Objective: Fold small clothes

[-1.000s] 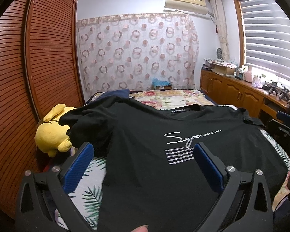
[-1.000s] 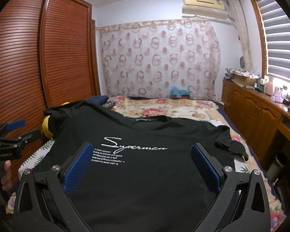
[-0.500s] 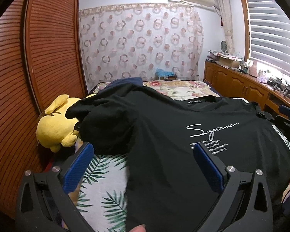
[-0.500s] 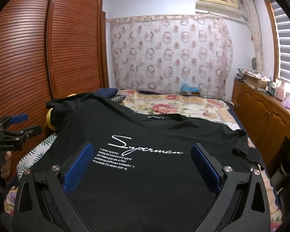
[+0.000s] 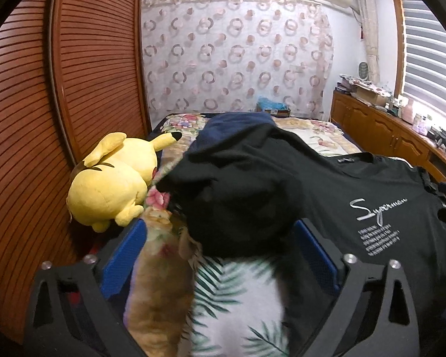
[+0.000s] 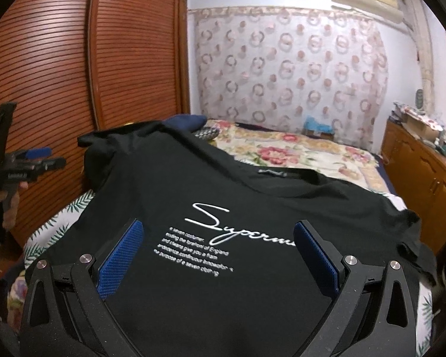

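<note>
A black T-shirt [image 5: 356, 196] with white "Superman" script lies spread face up on the bed [image 5: 238, 291]. Its left sleeve [image 5: 235, 202] is bunched up near the plush toy. My left gripper [image 5: 220, 226] hovers over that sleeve's lower edge; its jaws are closing but still wide, with sleeve cloth and leaf-print sheet between them and neither pad pressing. My right gripper [image 6: 218, 226] stands open low over the T-shirt's [image 6: 223, 196] chest print, holding nothing. In the right wrist view the left gripper [image 6: 41, 156] shows at the far left, held by a hand.
A yellow plush toy [image 5: 113, 184] lies at the bed's left edge against slatted wooden wardrobe doors [image 5: 29, 119]. A navy garment [image 5: 238, 125] and a floral quilt [image 6: 282, 151] lie beyond the shirt. Wooden cabinets [image 5: 386, 131] line the right wall.
My left gripper has moved left from the chest print to the bunched sleeve and come lower. My right gripper has come forward and lower over the print.
</note>
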Demonstrator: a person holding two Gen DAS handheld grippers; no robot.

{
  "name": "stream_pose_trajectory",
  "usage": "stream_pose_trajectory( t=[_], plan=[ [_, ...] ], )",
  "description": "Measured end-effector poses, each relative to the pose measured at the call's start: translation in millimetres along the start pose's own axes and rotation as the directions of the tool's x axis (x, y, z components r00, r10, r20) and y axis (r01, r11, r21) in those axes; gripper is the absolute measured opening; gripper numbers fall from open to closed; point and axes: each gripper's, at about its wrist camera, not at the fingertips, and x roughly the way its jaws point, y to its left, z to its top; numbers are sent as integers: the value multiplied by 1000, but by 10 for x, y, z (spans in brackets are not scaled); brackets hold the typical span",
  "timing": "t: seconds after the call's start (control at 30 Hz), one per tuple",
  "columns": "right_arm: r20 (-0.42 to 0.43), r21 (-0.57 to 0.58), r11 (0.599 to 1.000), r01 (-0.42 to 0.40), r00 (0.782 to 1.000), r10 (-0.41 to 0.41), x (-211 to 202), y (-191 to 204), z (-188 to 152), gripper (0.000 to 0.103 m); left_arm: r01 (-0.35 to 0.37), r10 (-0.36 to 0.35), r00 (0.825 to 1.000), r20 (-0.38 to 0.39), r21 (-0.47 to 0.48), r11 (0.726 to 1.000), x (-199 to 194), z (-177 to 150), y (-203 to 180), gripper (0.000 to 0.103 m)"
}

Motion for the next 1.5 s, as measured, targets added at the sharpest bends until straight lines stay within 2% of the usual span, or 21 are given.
stream_pose_trajectory(
  t=[0.07,0.1,0.17,0.23,0.33,0.47,0.5,0.53,0.63,0.8,0.93,1.07,1.17,1.3,1.37,1.5],
  plan=[
    [-13,-4,1000,-13,1000,13,92,2,7,103,10,-10,1000,-7,-8,1000,89,68,99,90],
    [-20,-6,1000,-19,1000,19,141,2,14,103,18,-18,1000,-13,-14,1000,144,124,176,81],
    [-30,-13,999,-31,999,30,222,2,41,103,20,-20,1000,-14,-18,1000,199,198,259,76],
    [-40,-13,999,-47,998,47,291,-5,70,103,14,-14,1000,-3,-6,1000,256,272,332,64],
    [-52,-15,998,-64,997,63,378,-12,120,103,11,-11,999,-31,8,1000,401,312,392,51],
    [-68,-14,996,-87,994,86,498,-47,139,103,7,-5,998,-63,34,999,556,256,406,49],
    [-73,-13,996,-92,993,91,531,-57,137,103,8,-6,998,-65,40,999,567,250,403,37],
    [-78,-11,995,-98,992,97,560,-69,136,103,8,-5,998,-62,43,999,561,243,402,21],
    [-89,4,994,-111,990,111,641,-122,134,103,8,-6,1000,-28,49,999,426,271,350,5],
    [-93,3,993,-117,989,117,714,-182,133,103,19,-18,1000,-5,82,996,229,408,203,2],
    [-88,17,993,-115,989,116,745,-263,147,103,97,-99,995,17,96,991,55,660,25,2],
    [-71,40,995,-96,993,99,719,-402,166,103,192,-194,981,4,126,973,12,963,-306,2],
    [-55,61,995,-77,995,80,657,-525,195,103,267,-266,964,-28,168,949,60,1180,-687,2],
    [-29,73,997,-36,999,38,536,-704,236,103,323,-310,946,-94,211,923,221,1326,-1177,3],
    [-21,84,996,-21,1000,23,487,-798,245,103,332,-308,942,-133,238,913,345,1365,-1409,6],
    [-20,119,993,-1,1000,3,435,-969,247,103,355,-323,934,-155,271,895,447,1400,-1680,24]
  ],
)
